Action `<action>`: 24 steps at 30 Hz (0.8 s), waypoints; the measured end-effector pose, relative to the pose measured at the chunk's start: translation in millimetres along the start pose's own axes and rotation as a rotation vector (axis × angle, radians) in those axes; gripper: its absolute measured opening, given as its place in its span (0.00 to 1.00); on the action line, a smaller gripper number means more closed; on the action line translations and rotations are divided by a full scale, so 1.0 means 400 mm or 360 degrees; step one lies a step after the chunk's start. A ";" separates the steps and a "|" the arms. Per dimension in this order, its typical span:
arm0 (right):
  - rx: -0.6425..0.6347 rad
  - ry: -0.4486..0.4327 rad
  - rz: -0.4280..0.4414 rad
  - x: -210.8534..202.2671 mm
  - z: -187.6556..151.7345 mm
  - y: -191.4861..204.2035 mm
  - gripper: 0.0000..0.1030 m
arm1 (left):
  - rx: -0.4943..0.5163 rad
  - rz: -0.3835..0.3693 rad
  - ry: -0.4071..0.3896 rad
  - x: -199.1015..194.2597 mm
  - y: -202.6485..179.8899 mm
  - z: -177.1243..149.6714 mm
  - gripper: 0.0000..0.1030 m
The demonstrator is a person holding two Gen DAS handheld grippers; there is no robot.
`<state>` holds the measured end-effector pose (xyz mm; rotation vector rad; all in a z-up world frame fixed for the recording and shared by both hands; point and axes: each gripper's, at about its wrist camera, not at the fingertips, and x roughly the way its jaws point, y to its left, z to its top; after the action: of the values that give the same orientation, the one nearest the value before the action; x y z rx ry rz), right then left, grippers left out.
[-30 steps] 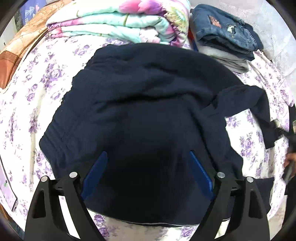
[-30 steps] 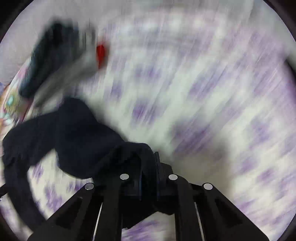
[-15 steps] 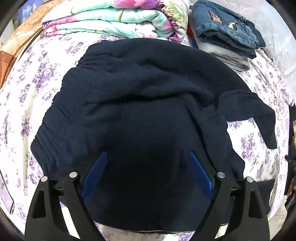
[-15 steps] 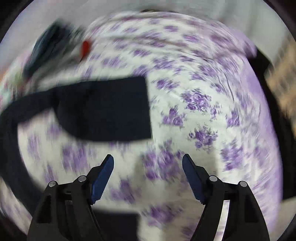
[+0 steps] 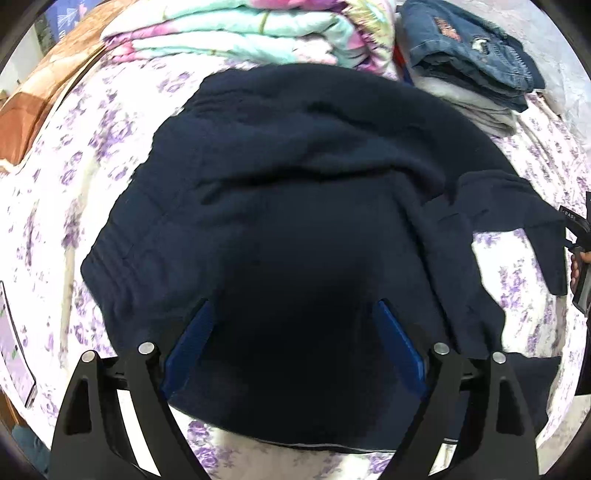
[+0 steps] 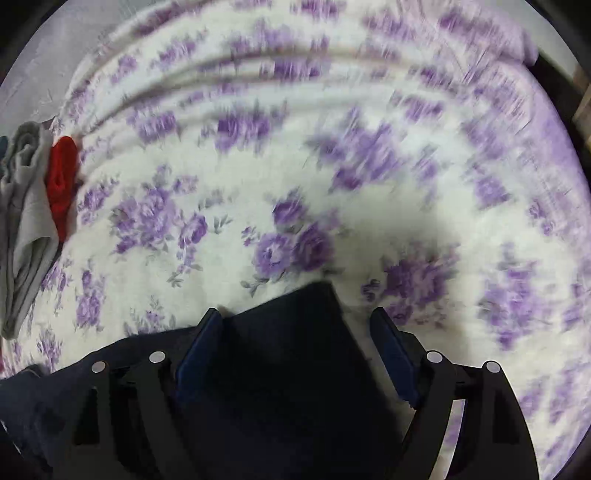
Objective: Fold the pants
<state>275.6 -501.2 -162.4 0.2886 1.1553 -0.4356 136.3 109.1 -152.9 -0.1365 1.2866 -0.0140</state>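
Dark navy pants (image 5: 288, 206) lie bunched on a bed with a white, purple-flowered sheet (image 5: 55, 192). One leg end trails off to the right (image 5: 517, 206). My left gripper (image 5: 295, 332) is open and hovers over the near part of the pants. My right gripper (image 6: 301, 339) is open, with the end of a pant leg (image 6: 295, 332) lying between its blue pads (image 6: 199, 347). It also shows at the right edge of the left wrist view (image 5: 578, 258), next to the trailing leg.
A folded pastel floral quilt (image 5: 240, 33) lies at the head of the bed. Folded jeans on grey clothes (image 5: 472, 51) sit to its right. Grey and red folded clothes (image 6: 33, 206) show in the right wrist view. A brown blanket (image 5: 44, 81) lies far left.
My right gripper let go of the leg end and opened, then moved so the leg end lies between its pads. The left gripper shifted slightly over the pants and stayed open.
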 end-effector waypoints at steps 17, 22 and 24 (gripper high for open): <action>-0.0272 -0.0422 0.0379 -0.466 -0.387 -0.349 0.63 | 0.0052 -0.0069 0.0012 0.012 -0.020 0.021 0.83; 0.0111 -0.0275 0.0235 -0.396 -0.481 -0.462 0.65 | 0.0051 -0.0082 0.0018 0.017 -0.017 0.032 0.83; 0.0161 -0.0247 0.0269 -0.355 -0.454 -0.452 0.70 | 0.0039 -0.0097 0.0020 0.015 -0.025 0.033 0.83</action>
<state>-5.7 -555.2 -99.9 0.4296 0.9508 -0.3614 151.1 99.9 -153.9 -0.1546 1.2939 -0.0826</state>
